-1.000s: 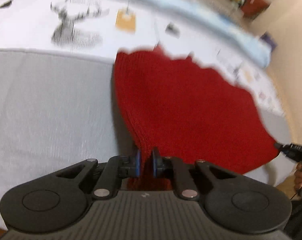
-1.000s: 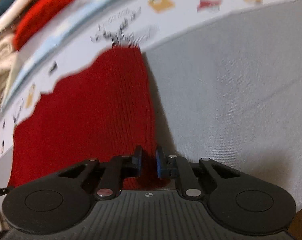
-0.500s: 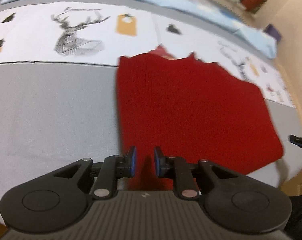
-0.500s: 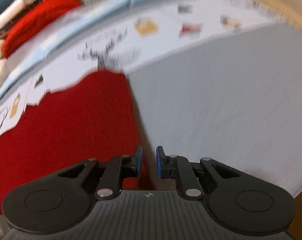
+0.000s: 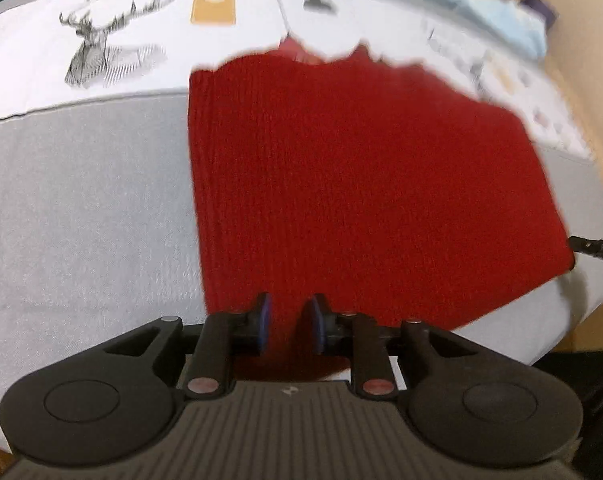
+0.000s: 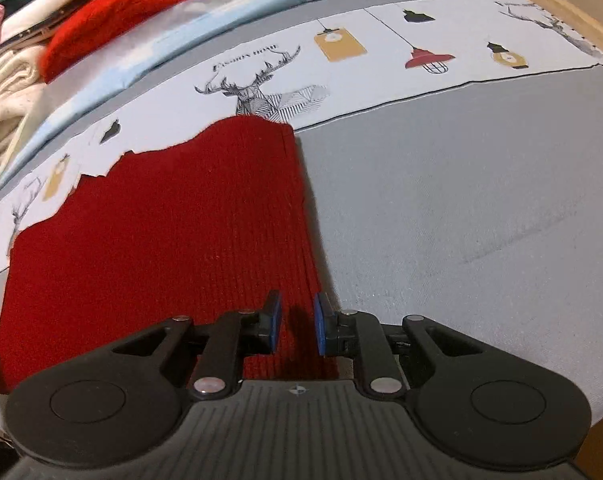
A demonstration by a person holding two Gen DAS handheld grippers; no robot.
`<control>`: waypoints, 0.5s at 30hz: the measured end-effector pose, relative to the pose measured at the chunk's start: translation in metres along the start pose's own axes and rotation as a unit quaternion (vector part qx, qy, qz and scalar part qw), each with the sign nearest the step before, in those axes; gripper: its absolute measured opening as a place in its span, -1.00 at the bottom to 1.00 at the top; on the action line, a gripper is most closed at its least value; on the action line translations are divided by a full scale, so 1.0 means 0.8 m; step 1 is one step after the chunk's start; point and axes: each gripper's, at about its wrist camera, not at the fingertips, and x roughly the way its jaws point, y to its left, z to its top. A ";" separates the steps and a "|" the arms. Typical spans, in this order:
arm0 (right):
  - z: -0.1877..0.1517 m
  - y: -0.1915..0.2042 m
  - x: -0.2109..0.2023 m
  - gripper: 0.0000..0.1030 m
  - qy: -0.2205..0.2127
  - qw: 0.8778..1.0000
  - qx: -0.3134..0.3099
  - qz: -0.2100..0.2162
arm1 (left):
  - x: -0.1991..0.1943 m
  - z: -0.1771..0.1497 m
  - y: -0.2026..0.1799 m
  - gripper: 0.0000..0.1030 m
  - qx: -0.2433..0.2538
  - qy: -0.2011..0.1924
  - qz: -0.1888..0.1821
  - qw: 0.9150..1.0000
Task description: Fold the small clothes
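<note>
- Two grippers sit at the near edge of one red knit garment (image 5: 361,184), which lies flat on a grey bedspread (image 5: 81,208); all positions below are given relative to the garment.
- Left of the garment, left-wrist view: bare grey bedspread, with a white printed band behind it carrying a stag drawing (image 5: 101,52).
- At the garment's near left corner: the left gripper (image 5: 288,322), jaws a moderate gap apart, blue pads (image 5: 264,320) either side of the hem. This view is motion-blurred, so contact with the cloth cannot be judged; nothing appears clamped.
- Behind the garment: its far edge is jagged and overlaps the printed band.
- At the garment's near right corner, right-wrist view (image 6: 161,248): the right gripper (image 6: 297,326), jaws likewise partly open, blue pads (image 6: 275,320) straddling a strip of the ribbed hem without pinching it.
- Right of the garment: its straight side edge, then open grey bedspread (image 6: 461,220).
- Far beyond the garment's left side in the right-wrist view: a pile of folded clothes (image 6: 17,80), topped by a brighter red knit (image 6: 121,4).
</note>
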 end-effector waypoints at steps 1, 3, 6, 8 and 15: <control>-0.003 0.002 0.012 -0.62 0.026 0.999 -0.013 -0.017 | 0.010 -0.001 -0.004 -0.53 0.010 0.017 0.015 1.000; -0.008 0.003 0.014 -0.52 0.041 0.998 -0.027 -0.032 | 0.011 -0.002 -0.013 -0.53 0.030 0.016 0.028 0.999; 0.000 0.003 -0.010 -0.50 -0.010 1.000 -0.004 -0.013 | -0.007 0.000 -0.018 -0.52 0.023 -0.016 -0.008 1.000; -0.001 0.004 -0.013 -0.48 -0.015 1.000 -0.005 -0.001 | -0.008 -0.001 -0.026 -0.49 0.035 -0.020 -0.024 0.999; 0.000 0.009 -0.013 -0.30 -0.007 0.999 -0.027 -0.041 | 0.004 -0.009 -0.046 -0.47 0.077 0.008 0.018 0.997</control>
